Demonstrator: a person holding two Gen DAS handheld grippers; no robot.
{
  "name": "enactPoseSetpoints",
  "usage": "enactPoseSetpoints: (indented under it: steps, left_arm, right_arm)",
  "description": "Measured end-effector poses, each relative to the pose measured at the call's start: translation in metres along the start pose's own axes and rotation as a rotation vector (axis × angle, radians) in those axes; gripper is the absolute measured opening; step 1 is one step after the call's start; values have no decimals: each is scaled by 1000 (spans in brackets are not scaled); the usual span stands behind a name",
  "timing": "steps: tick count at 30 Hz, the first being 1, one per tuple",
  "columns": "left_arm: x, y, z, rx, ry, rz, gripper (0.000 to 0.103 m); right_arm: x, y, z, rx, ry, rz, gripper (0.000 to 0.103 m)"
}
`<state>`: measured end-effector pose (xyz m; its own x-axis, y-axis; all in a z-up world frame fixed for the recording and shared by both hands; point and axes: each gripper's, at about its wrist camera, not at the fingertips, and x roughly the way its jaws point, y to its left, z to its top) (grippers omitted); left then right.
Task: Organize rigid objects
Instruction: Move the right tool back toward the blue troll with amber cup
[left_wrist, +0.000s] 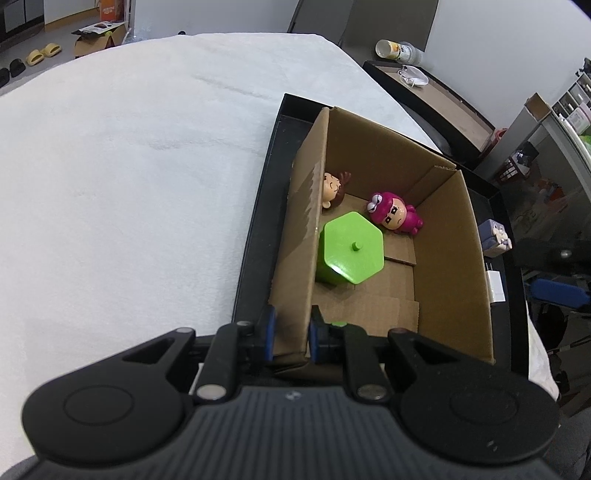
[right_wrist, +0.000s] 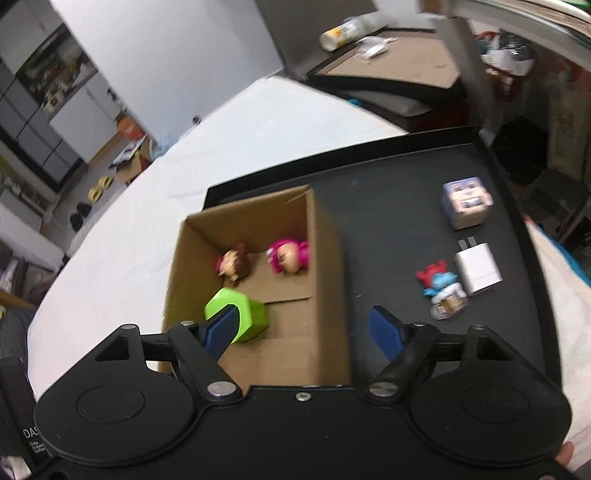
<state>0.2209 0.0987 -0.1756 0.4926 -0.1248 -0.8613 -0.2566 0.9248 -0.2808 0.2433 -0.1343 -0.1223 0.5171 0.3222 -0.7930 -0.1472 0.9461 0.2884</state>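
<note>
Three toys, a green hexagonal plastic block (left_wrist: 349, 251) among them, lie inside my brown cardboard box (left_wrist: 448, 266) at frame centre; left tool (left_wrist: 291, 334) clamps its wall, right tool (right_wrist: 303, 328) gapes empty.

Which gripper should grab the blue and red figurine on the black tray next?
Right gripper: open, empty, near the blue and red figurine. Left gripper is clamped on the cardboard box wall.
</note>
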Motion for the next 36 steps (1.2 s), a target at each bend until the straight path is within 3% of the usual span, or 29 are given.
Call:
enactPoseSetpoints:
  steps: [24,36]
  left_arm:
    - [6,-28,0,135,20,150,15]
    - [16,-34,6,154,43,212,14]
  right_arm:
    - [-6,-124,-16,155,-62,-97,78]
    - [16,-140,-32,235,-77,-37,78]
